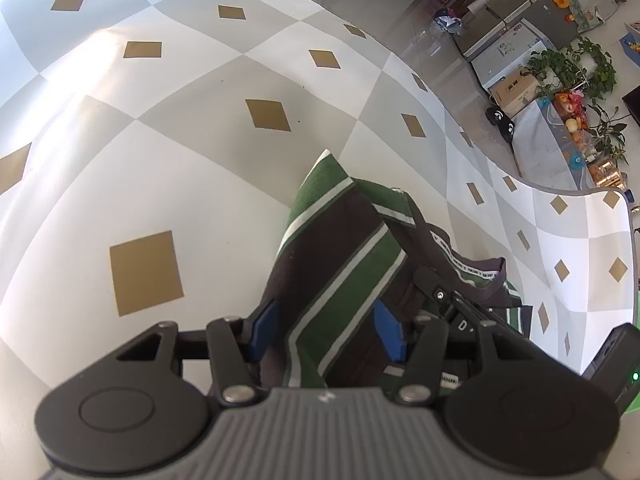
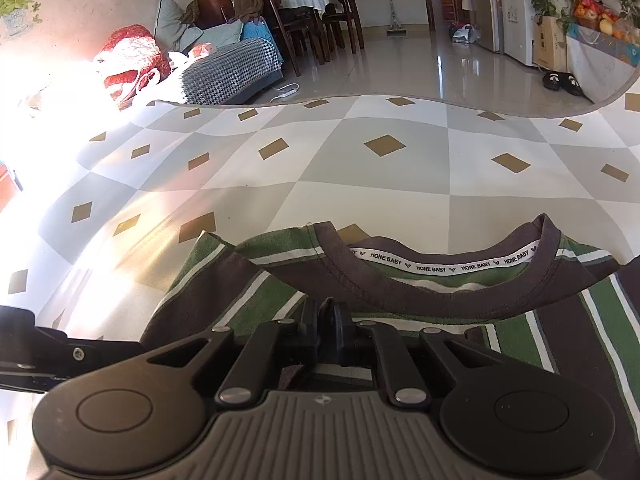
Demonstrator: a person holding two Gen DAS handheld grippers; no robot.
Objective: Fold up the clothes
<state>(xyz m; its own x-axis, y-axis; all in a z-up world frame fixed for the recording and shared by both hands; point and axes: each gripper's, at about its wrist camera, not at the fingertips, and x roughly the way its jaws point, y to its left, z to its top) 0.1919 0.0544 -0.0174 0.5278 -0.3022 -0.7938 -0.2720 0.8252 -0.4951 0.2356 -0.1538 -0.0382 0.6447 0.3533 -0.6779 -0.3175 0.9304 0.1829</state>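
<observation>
Left gripper [image 1: 326, 334]: blue-padded fingers [image 1: 266, 330] spread apart, a folded band of the striped T-shirt [image 1: 340, 248] running between them without being pinched. The garment, in green, dark brown and white stripes, extends forward from this gripper over the checked table covering [image 1: 180, 120], its folded sleeve tip pointing toward the far side.

Right gripper [image 2: 328, 334]: jaws pressed together on a fold of the same T-shirt [image 2: 280, 292] just below the collar [image 2: 420, 292]. Collar lies directly ahead of the fingertips, open toward the camera, its inner tape [image 2: 444, 266] printed "HONE BABY". In the left wrist view the right gripper's dark body [image 1: 452, 304] sits on the shirt just beside the left gripper.

Table covering [image 2: 360, 176]: grey and white diamonds with tan lozenges; the shirt lies at its near edge, the rest bare to the far edge.

Beyond the far edge: tiled floor [image 2: 400, 64], sofa with houndstooth throw [image 2: 228, 68], dining chairs [image 2: 348, 8], refrigerator [image 2: 516, 16], potted plants [image 1: 572, 68].
</observation>
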